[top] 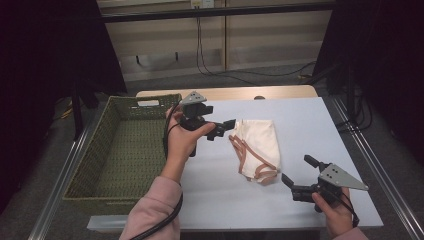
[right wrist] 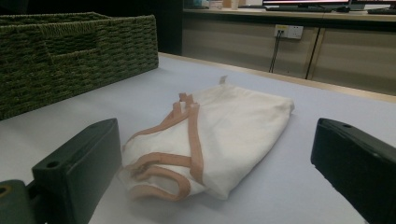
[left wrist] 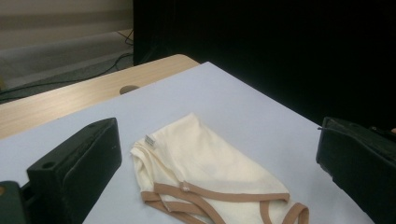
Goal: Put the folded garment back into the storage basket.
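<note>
A folded cream garment [top: 257,147] with tan trim lies on the white table [top: 300,125], between the left gripper [top: 226,128] and right gripper [top: 296,171], both with jaws apart, beside a green basket [top: 120,145].

Pale blue desk [top: 300,130] with a wooden far edge, bearing a folded cream garment [top: 257,147] (tan-trimmed) near its middle and a green woven basket [top: 100,165] at its left side.

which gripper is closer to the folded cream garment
Left. The left gripper is open right at the cream garment's near-left corner; the right gripper is open, apart from it toward the table's front right.
</note>
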Demonstrator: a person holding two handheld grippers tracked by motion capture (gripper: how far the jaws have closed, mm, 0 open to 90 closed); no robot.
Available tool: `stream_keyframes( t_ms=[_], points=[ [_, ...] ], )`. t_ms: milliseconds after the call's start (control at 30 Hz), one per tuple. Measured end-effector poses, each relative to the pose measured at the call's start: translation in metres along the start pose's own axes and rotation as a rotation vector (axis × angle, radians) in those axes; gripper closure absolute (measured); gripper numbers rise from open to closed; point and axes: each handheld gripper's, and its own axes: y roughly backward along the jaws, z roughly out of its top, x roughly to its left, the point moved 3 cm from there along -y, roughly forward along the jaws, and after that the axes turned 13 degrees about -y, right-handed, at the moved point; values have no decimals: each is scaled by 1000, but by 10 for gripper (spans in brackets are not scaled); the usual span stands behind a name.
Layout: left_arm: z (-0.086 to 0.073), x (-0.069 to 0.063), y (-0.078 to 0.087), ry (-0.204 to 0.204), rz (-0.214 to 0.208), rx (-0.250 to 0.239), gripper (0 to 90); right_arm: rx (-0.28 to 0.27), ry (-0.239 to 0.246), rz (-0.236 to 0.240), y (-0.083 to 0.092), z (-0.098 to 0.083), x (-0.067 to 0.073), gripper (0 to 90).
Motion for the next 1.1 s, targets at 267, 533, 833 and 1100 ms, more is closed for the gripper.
stream_keyframes(
  t_ms=[267,533,833,1100],
  points=[
    [-3,-4,-21,15,-8,33,1,-5,6,6,0,1,0,15],
    [-6,-6,-35,22,-15,41,1,-4,2,7,0,0,0,15],
    [-12,-5,-51,45,-9,61,1,2,-4,9,0,0,0,15],
    [-19,-3,-65,58,15,92,1,-5,0,14,0,0,-1,15]
  ],
)
